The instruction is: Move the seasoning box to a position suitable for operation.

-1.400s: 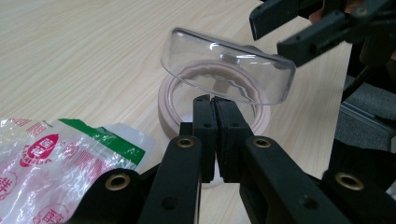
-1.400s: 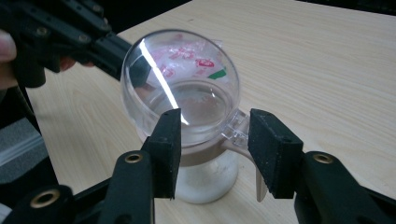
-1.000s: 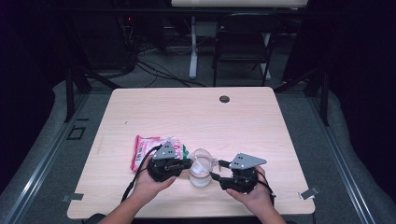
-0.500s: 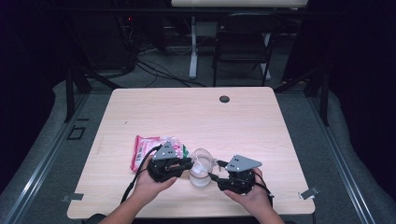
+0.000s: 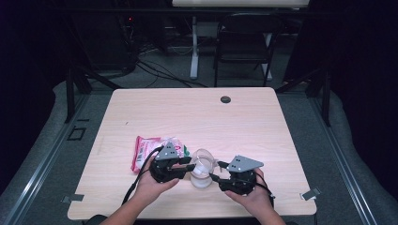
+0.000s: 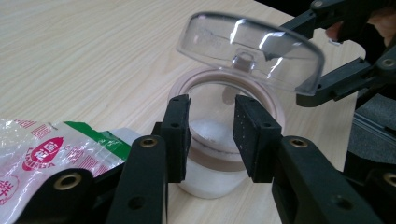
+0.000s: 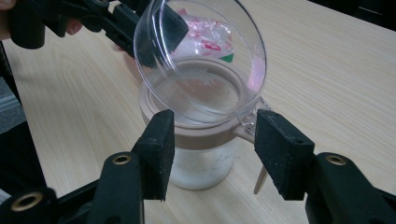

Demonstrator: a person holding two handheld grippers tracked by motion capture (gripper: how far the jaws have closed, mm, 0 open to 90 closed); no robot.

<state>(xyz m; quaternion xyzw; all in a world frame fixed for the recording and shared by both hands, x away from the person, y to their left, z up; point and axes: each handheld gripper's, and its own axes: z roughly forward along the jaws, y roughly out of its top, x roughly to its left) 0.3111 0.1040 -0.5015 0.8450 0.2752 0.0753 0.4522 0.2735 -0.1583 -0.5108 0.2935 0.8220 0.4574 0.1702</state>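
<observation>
Two hand-held grippers meet over a small jar near the front edge of the pale wooden table (image 5: 197, 117), the largest thing in the high view. A dark round plug (image 5: 225, 99) sits in the tabletop towards its far edge, well apart from the work.

Next in size, a red, white and green printed packet (image 5: 149, 150) lies flat on the table just left of the left gripper (image 5: 190, 165); in the left gripper view the packet (image 6: 51, 149) sits just beside the left jaw.

The left gripper (image 6: 211, 137) has its jaws parted, one on each side of the near rim of the jar (image 6: 219, 154), with gaps showing; they grasp nothing. The right gripper (image 7: 212, 156) is likewise released, its jaws standing apart on either side of the jar (image 7: 201, 158), level with its tan collar.

The jar (image 5: 202, 174) stands upright between the two grippers, clear-walled, with white powder inside. Its clear domed lid (image 7: 198, 60) is hinged at the collar and tilted open above the mouth; in the left gripper view the lid (image 6: 252, 51) hangs over the jar. A thin wooden stick (image 7: 259, 179) leans by the jar's base.
</observation>
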